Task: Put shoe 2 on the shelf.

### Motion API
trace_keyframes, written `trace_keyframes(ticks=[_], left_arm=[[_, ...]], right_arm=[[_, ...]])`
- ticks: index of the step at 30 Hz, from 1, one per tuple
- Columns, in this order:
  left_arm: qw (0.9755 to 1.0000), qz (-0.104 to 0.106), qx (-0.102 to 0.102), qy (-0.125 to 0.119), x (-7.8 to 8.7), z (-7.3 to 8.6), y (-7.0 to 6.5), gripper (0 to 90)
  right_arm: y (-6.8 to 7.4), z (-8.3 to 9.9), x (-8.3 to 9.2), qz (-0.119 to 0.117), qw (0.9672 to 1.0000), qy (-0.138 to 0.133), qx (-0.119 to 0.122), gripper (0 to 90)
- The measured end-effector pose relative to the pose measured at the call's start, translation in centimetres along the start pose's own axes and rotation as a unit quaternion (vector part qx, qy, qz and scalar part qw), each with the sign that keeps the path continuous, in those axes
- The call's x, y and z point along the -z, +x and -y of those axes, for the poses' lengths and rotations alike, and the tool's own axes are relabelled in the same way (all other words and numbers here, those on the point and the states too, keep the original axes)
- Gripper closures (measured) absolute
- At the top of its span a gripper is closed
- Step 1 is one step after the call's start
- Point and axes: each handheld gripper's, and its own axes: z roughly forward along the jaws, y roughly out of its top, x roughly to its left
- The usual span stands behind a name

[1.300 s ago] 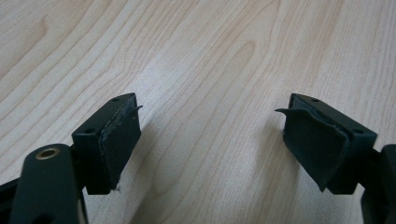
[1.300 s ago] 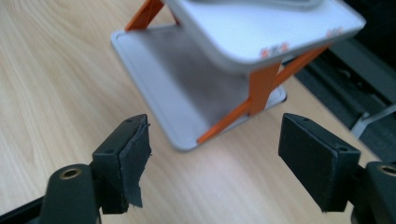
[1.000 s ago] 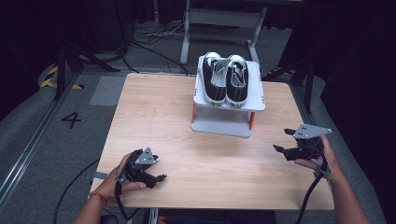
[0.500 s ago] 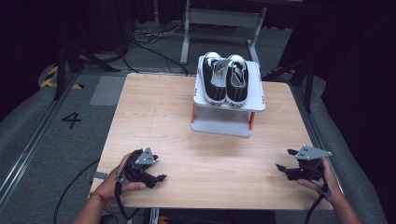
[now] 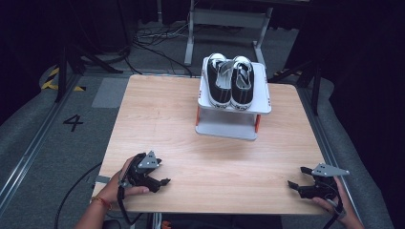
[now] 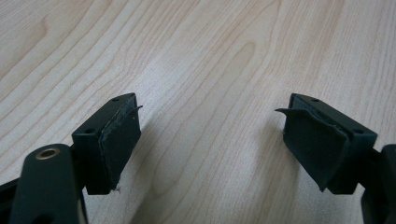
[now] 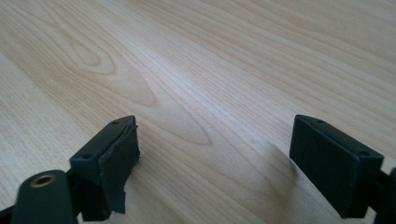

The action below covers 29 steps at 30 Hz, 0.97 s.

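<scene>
At the lower left of the high view, the left hand-held gripper (image 5: 161, 182) rests on the bench (image 5: 157, 119) near its front edge, held by a hand (image 5: 125, 183). In the left gripper view its jaws stand wide apart with nothing but bare wood grain between them. At the lower right of the high view, the right hand-held gripper (image 5: 295, 185) lies low at the bench's front right corner; the right gripper view shows its jaws likewise spread apart over bare wood, gripping nothing.

Farther up the frame, right of centre toward the back edge, a small white two-level rack (image 5: 229, 125) with orange posts stands on the bench. On its top shelf sits a pair of black shoes (image 5: 229, 83) with white soles, side by side, toes toward the person.

Judging from how things lie, the work looks finished or nearly so: the shoes are set neatly on the rack and both grippers are parked empty at the front. The shoes lie well apart from either gripper, up and between them.
</scene>
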Motion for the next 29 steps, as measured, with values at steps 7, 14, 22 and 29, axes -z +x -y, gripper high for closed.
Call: trace_keyframes(ticks=[7,14,22,29], left_arm=[[1.0000,0.000,0.001,0.000,0.00,0.00,-0.01,19.4],[1.0000,0.000,0.001,0.000,0.00,0.00,0.00,19.4],[1.0000,-0.001,0.002,0.000,-0.01,0.00,-0.01,19.3],[1.0000,-0.001,0.002,0.000,-0.01,0.00,-0.01,19.1]], right_arm=[[-0.21,-0.01,-0.08,-0.006,1.0000,0.003,-0.007,15.5],[-0.22,-0.01,-0.08,-0.006,0.9999,0.003,-0.008,15.5],[-0.27,-0.08,-0.13,-0.008,0.9999,0.004,-0.007,15.2],[-0.27,-0.07,-0.13,-0.008,0.9999,0.004,-0.007,15.2]])
